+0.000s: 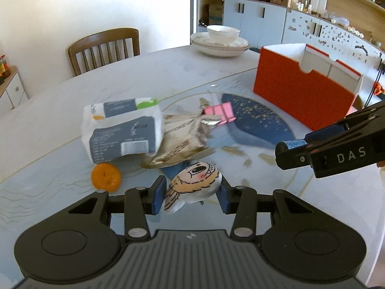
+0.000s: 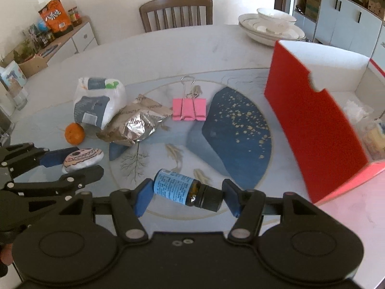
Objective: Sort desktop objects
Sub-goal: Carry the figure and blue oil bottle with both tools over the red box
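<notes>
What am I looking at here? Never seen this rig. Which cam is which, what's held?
No robot arm: a person holds a two-finger tool in each hand, and each carries a fisheye camera looking along its fingers.

The left wrist view shows the left tool shut on a small painted cartoon figure. The right tool enters that view from the right. In its own view it is shut on a small dark bottle with a blue label, pinched end to end.

On the round table lie a white packet, a crumpled foil wrapper, an orange fruit and a pink binder clip. An open red box stands to the right, likely the sorting bin, with some items already inside. Stacked white dishes sit at the far edge.
</notes>
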